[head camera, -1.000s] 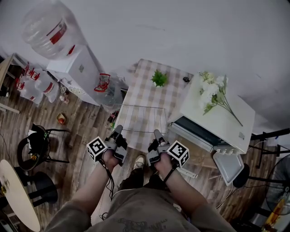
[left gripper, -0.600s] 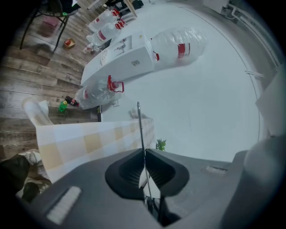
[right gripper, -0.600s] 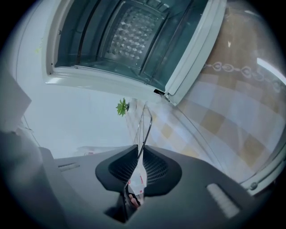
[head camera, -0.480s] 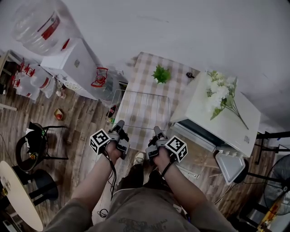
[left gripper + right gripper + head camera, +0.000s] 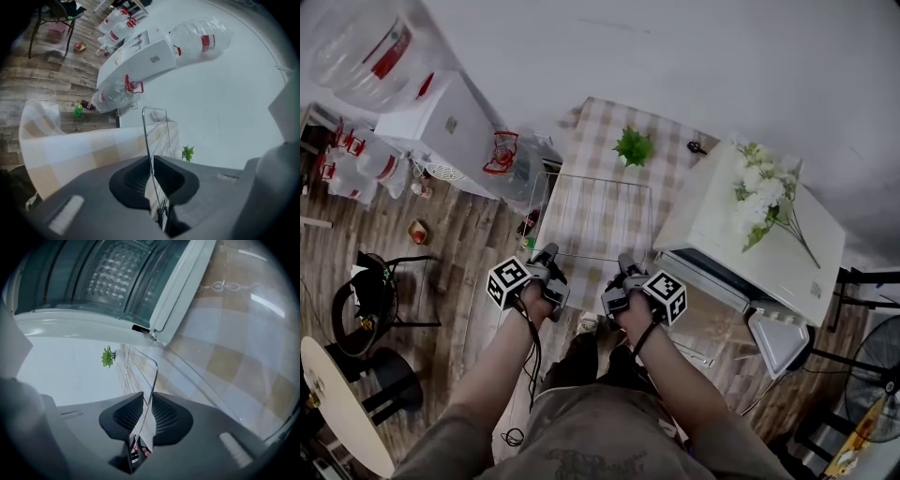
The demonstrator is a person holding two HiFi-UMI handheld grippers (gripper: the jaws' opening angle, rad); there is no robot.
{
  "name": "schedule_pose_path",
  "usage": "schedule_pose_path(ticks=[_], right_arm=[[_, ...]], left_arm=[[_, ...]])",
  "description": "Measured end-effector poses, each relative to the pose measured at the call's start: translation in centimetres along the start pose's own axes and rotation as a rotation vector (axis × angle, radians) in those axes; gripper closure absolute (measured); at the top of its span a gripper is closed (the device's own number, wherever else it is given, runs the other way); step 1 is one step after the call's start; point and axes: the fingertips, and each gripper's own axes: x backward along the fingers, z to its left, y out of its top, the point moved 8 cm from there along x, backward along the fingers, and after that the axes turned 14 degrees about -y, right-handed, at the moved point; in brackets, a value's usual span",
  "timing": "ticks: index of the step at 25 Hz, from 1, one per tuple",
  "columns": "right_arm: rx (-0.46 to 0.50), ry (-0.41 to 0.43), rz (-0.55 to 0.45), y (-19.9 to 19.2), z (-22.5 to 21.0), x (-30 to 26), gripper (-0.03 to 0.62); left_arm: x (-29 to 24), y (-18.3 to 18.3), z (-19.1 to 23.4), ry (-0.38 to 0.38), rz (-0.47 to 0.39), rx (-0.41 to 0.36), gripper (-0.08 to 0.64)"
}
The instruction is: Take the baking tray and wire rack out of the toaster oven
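— Wire rack (image 5: 595, 217): where?
— Out of the toaster oven (image 5: 722, 234), just beside its open door (image 5: 698, 269), spread over the checked cloth (image 5: 600, 141). Hard to tell whether resting on the cloth or held just above it.

— Held how?
— Left gripper (image 5: 549, 251) on the rack's near edge, at the corner farther from the toaster oven. Pads pinched tight on the rim wire. Right gripper (image 5: 624, 260) on the same edge, at the corner nearer the oven. Narrow gap there, jaws just been opening, rim wire running between the pads without a squeeze.

— And the tray?
— Grey baking tray (image 5: 776, 342) outside too, past the end of the oven door away from the rack. Well apart from both grippers.

— Anything else round the oven?
— White flowers (image 5: 759, 192) lying on top of it. Small green plant (image 5: 633, 147) on the cloth beyond the rack's far edge, near the oven's far corner. Water dispenser (image 5: 450, 127) well apart from the oven, beyond the table's other side.
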Motion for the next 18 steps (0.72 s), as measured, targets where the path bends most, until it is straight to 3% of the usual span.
schedule_pose_path(ticks=[5, 11, 14, 18], right_arm=[[-0.041, -0.051, -0.025, 0.6, -0.4, 0.0, 0.511], [-0.042, -0.072, -0.025, 0.9, -1.0, 0.0, 0.514], [-0.043, -0.081, -0.021, 0.9, -1.0, 0.2, 0.492], [-0.028, -0.079, -0.008, 0.8, -0.6, 0.7, 0.486]], left_arm=[[-0.5, -0.5, 0.6, 0.044, 0.06, 0.006, 0.529], [-0.6, -1.2, 0.8, 0.07, 0.052, -0.011, 0.523], [-0.5, -1.7, 0.4, 0.041, 0.052, 0.001, 0.422], [-0.2, -2.6, 0.3, 0.031, 0.081, 0.008, 0.419]])
